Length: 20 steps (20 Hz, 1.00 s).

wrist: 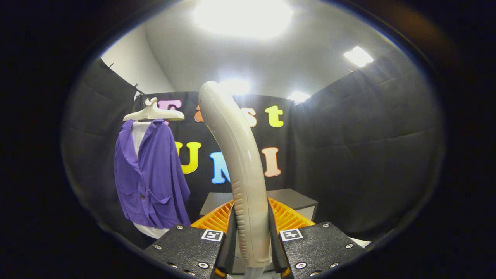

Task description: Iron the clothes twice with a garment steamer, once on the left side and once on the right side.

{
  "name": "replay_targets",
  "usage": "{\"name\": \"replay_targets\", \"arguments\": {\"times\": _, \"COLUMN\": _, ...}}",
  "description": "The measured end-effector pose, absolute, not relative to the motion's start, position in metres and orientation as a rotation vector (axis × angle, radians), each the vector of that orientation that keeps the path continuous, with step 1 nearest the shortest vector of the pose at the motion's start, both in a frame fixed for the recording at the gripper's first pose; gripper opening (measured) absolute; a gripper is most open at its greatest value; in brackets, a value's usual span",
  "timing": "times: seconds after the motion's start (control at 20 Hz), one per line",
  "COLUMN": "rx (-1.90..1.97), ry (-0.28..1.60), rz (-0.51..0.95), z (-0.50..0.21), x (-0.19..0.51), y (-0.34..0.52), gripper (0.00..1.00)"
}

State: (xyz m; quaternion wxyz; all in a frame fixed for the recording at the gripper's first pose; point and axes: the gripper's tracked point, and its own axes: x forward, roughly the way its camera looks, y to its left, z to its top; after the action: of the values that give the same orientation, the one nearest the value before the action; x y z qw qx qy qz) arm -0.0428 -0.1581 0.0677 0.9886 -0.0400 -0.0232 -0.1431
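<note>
Booth; gripper (252,236) clamps curved steamer (240,162)

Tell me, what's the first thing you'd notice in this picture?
First, the long, curved cream plastic steamer handle, clamped between the gripper fingers and rising straight up ahead. Next, the purple button-up jacket, over something white, on a white hanger, off to the left beyond the fingers, against the black cloth wall.

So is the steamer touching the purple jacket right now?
No. The steamer, clamped between the gripper fingers, stands apart from the purple jacket, which hangs off to the left on its hanger.
</note>
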Motion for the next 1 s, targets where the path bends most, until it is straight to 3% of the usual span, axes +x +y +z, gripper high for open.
{"name": "replay_targets", "arguments": {"times": 0.4, "rx": -0.140, "ry": -0.036, "rz": -0.392, "z": 0.068, "x": -0.048, "y": -0.162, "gripper": 0.38}}
{"name": "replay_targets", "arguments": {"times": 1.0, "rx": -0.170, "ry": -0.007, "rz": -0.367, "z": 0.061, "x": -0.015, "y": -0.103, "gripper": 0.39}}
